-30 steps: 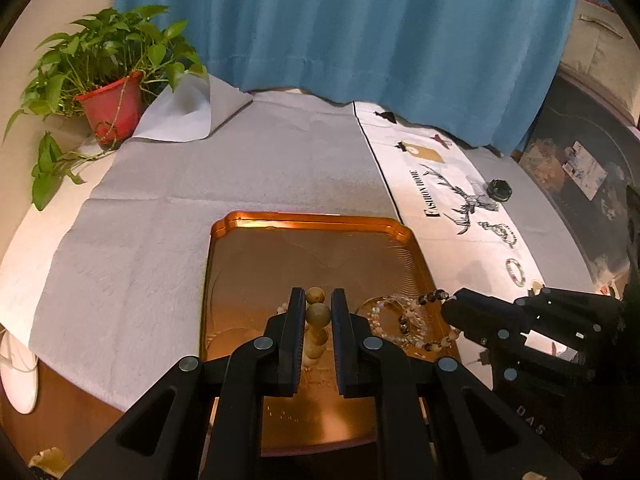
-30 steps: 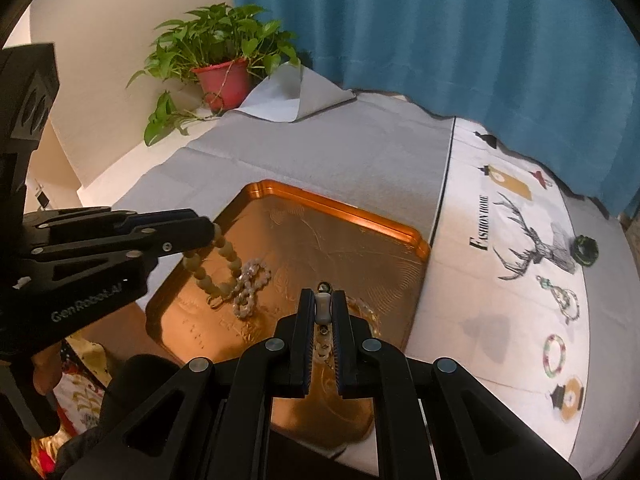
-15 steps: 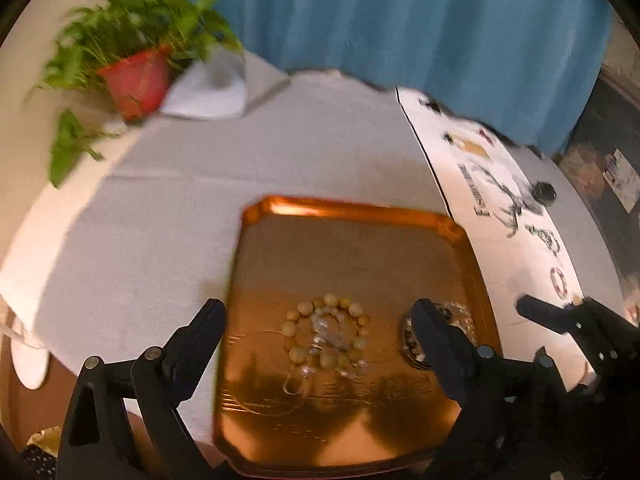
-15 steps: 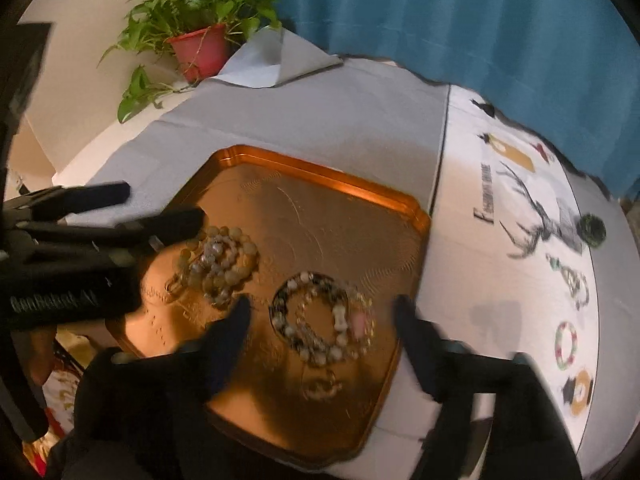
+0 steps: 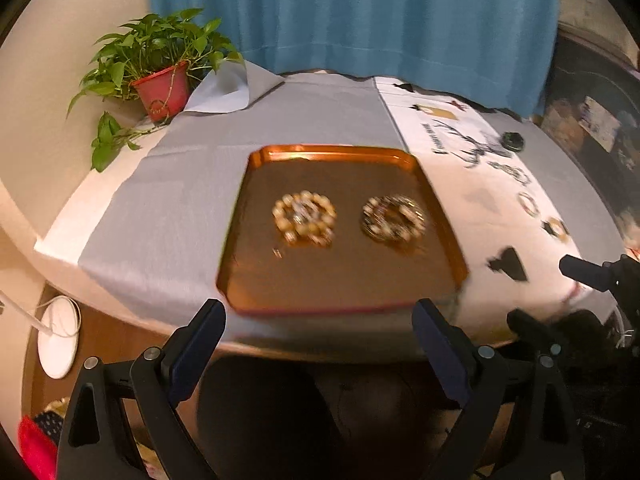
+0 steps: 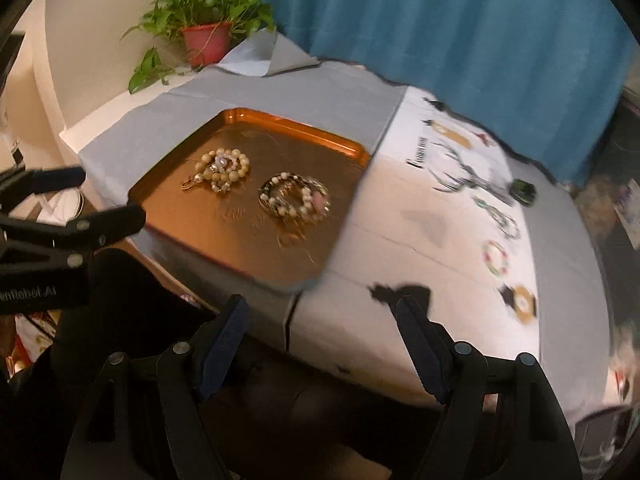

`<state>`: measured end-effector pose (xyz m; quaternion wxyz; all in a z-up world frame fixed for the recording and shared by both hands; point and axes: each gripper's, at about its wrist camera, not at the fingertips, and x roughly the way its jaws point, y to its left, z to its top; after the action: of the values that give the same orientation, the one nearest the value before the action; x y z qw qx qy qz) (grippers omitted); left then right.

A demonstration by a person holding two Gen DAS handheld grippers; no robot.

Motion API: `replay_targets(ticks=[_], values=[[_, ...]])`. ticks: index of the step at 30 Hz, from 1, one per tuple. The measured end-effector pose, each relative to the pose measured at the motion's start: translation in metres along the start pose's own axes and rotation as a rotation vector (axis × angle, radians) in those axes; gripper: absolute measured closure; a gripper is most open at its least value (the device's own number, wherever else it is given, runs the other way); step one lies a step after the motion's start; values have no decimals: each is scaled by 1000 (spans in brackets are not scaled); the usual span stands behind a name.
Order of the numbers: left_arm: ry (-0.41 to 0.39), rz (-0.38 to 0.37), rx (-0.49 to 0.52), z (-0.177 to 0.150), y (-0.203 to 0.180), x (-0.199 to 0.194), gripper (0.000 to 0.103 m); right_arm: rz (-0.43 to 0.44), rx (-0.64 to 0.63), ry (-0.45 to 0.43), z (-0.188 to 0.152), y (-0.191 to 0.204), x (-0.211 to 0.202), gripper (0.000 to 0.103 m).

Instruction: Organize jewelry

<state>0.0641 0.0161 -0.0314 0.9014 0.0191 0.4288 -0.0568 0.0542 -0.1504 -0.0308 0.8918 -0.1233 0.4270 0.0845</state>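
Covering table, grey cloth (image 5: pixel 168 208), copper tray (image 5: pixel 248 216), blue curtain (image 5: pixel 360 16) behind

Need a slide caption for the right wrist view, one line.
Open right gripper pulled back from orange metal tray holding cream bead bracelet and dark mixed-bead bracelet.

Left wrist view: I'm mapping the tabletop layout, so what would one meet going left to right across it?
Potted plant → grey cloth → copper tray holding the pale bead bracelet, then the darker bead bracelet → white printed runner.
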Motion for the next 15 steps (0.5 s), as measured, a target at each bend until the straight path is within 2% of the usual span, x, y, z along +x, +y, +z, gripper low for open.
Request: replay_targets(ticks=[3,8,15], values=[[-6,-10,5,-13,-10,-18,10,-2,33,-31,-15,-4,-24,26],[-69,11,31,-25,-24,-53,10,-7,63,-88,-33,-4,-57,26],[-104,13,32,-42,-35,-81,7,0,64,-115,-56,-4,-81,26]])
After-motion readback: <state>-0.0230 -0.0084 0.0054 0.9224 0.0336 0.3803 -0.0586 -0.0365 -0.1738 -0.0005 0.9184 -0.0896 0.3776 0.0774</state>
